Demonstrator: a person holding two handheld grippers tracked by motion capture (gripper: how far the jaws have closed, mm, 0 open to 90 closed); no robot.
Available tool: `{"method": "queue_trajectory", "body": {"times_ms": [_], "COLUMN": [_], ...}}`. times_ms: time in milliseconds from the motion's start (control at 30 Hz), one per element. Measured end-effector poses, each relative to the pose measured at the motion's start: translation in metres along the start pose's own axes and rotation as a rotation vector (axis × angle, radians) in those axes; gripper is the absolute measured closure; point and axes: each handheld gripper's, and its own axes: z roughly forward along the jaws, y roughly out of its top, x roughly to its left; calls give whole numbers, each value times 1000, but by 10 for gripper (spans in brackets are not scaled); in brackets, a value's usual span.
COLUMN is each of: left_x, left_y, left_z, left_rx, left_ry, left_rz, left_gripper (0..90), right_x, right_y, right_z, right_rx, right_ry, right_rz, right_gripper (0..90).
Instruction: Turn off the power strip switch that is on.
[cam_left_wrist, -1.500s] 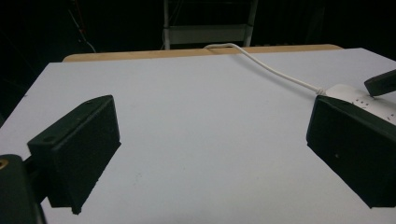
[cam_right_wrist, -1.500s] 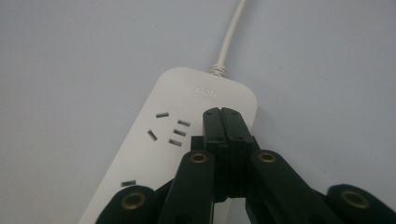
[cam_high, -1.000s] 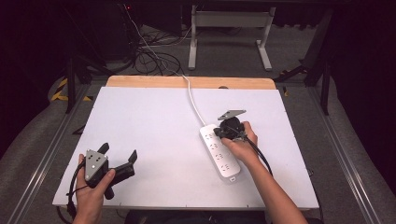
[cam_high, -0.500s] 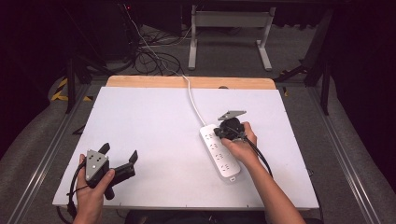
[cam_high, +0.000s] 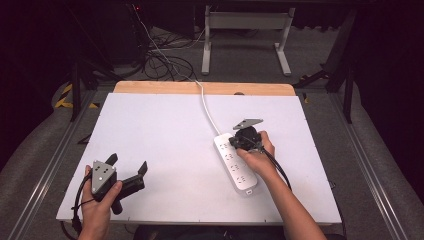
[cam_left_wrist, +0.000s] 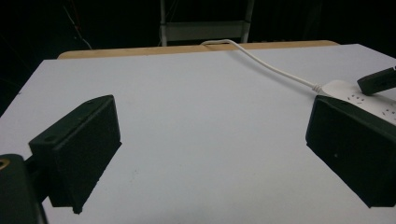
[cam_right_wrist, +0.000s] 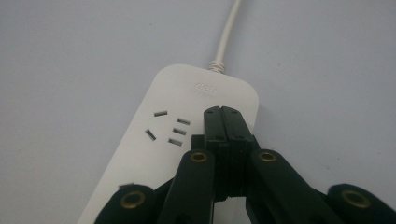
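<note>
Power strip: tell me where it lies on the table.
In the high view the power strip lies right of centre on the white table, under the shut right gripper; its cord runs off the far edge.

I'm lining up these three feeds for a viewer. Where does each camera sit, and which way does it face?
High view: above the person's side, looking forward and down on the white table; both forearms show, with the left gripper and right gripper.
Left gripper view: rides the left gripper, looking low across the table between its open jaws.
Right gripper view: rides the right gripper, looking down past its shut jaws onto the power strip.
Shared: all three show the power strip and its white cord.
</note>
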Motion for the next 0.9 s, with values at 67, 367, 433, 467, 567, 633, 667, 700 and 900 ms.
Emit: {"method": "queue_trajectory", "body": {"times_ms": [67, 367, 433, 467, 567, 633, 667, 700, 900], "left_x": [0, 0, 0, 0, 0, 0, 0, 0, 0], "left_y": [0, 0, 0, 0, 0, 0, 0, 0, 0], "left_z": [0, 0, 1, 1, 1, 1, 1, 1, 1], "left_rx": [1, -2, -2, -2, -3, -1, 0, -1, -1], "left_ry": [1, 0, -1, -1, -1, -1, -2, -3, -1], "left_rz": [-2, -3, -4, -4, -4, -3, -5, -6, -7], "left_gripper": [39, 39, 39, 39, 40, 40, 40, 40, 40], "right_x": [0, 1, 1, 1, 1, 1, 1, 1, 1], "right_y": [0, -1, -1, -1, -1, -1, -1, -1, -1], "right_z": [1, 0, 0, 0, 0, 0, 0, 0, 0], "right_rx": [2, 0, -1, -1, -1, -1, -1, -1, -2], "right_ry": [1, -6, -6, -6, -6, -4, -4, -3, -4], "right_rz": [1, -7, -8, -8, -8, -5, -5, -3, -4], "right_gripper": [900, 900, 900, 900, 900, 900, 900, 900, 900]}}
